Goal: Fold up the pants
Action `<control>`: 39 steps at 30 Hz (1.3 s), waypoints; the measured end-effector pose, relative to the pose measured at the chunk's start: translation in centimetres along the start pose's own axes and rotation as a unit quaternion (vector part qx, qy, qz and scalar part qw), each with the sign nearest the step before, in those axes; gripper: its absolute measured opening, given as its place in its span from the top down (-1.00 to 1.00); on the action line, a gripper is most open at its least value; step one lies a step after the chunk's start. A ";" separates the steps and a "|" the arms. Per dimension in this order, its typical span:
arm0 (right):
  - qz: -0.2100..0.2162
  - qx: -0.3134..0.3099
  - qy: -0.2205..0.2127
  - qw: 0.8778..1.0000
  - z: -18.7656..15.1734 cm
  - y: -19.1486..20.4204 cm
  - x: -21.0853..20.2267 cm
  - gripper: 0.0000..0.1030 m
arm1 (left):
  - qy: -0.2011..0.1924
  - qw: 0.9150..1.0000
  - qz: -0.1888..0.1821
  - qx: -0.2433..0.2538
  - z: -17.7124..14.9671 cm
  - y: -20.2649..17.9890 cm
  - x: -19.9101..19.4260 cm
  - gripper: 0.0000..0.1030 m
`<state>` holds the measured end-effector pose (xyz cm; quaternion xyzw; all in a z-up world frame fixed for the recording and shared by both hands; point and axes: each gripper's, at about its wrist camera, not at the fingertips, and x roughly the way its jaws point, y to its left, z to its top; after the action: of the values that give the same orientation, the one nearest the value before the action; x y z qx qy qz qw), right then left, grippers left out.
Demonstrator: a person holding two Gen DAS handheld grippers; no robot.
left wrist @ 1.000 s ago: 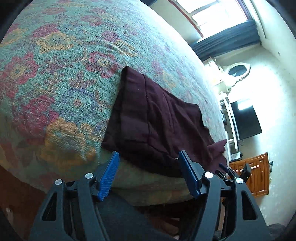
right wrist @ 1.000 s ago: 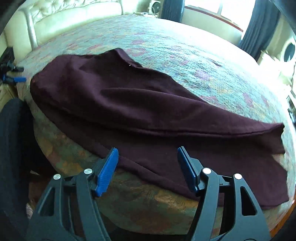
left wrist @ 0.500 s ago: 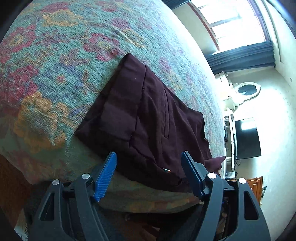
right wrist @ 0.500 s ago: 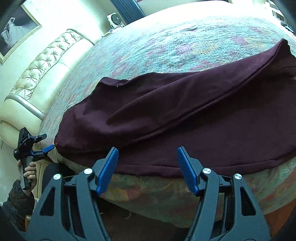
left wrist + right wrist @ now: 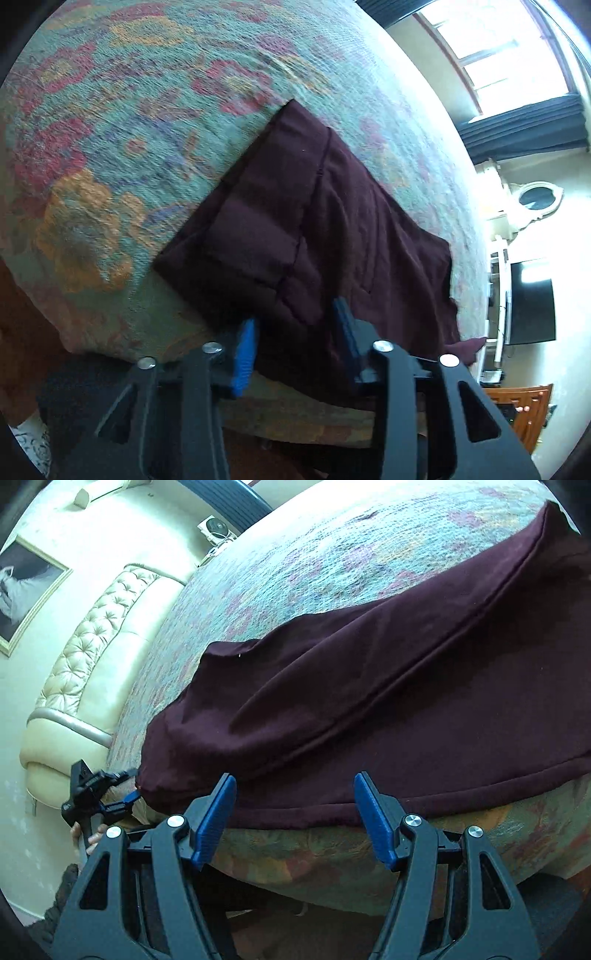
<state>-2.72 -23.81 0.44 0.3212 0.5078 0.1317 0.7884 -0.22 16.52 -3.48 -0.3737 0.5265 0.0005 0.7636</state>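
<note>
Dark maroon pants [image 5: 332, 229] lie flat on a floral bedspread [image 5: 110, 147], with one long edge along the bed's near side. In the left wrist view my left gripper [image 5: 295, 317] sits at the waistband end. Its jaws are closing with the fabric's edge between the blue pads, and a gap still shows. The right wrist view shows the pants [image 5: 369, 701] stretching off to the right. My right gripper [image 5: 295, 779] stands open just short of their near edge, touching nothing. The left gripper [image 5: 129, 784] shows there at the pants' left corner.
A cream tufted headboard [image 5: 85, 646] curves along the bed's left side, with a framed picture [image 5: 26, 587] above it. A hand [image 5: 86, 840] holds the left gripper. A dark TV [image 5: 532, 299], a wooden cabinet [image 5: 517, 410] and a bright window [image 5: 498, 48] lie beyond the bed.
The left gripper moved in onto the pants' waistband edge and its jaws narrowed sharply. The right gripper rolled and came closer to the near edge, still as wide open.
</note>
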 end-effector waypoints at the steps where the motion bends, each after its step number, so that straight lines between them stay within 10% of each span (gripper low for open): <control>1: 0.009 0.021 0.000 1.000 0.1 -0.4 0.2 -0.28 | 0.000 1.000 0.002 -0.001 0.1 0.1 0.1 0.44; 10: 0.050 0.138 -0.033 0.989 2.1 -2.1 2.8 -0.25 | -0.006 0.999 0.048 0.011 0.1 -1.0 0.5 0.32; 14: 0.028 0.147 -0.024 0.988 2.2 -1.9 4.0 0.85 | -0.012 0.998 0.066 0.021 0.2 -1.7 0.6 0.42; 17: 0.029 0.146 -0.039 0.988 1.6 -1.3 3.3 0.91 | -0.018 0.999 0.051 -0.002 0.5 -0.8 -0.4 0.61; 31: 0.043 0.152 -0.006 0.987 -1.8 -2.1 3.0 0.90 | -0.020 0.999 0.032 0.039 0.7 0.5 -0.7 0.59; 39: 0.025 0.164 -0.060 0.984 1.4 -5.9 -4.5 0.22 | -0.015 0.980 0.083 0.182 -2.9 -3.3 -2.7 0.41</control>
<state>-4.24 -31.19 0.28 0.4661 0.4663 0.0473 0.7504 -2.46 13.54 0.12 -0.1839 0.5352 -0.0263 0.8241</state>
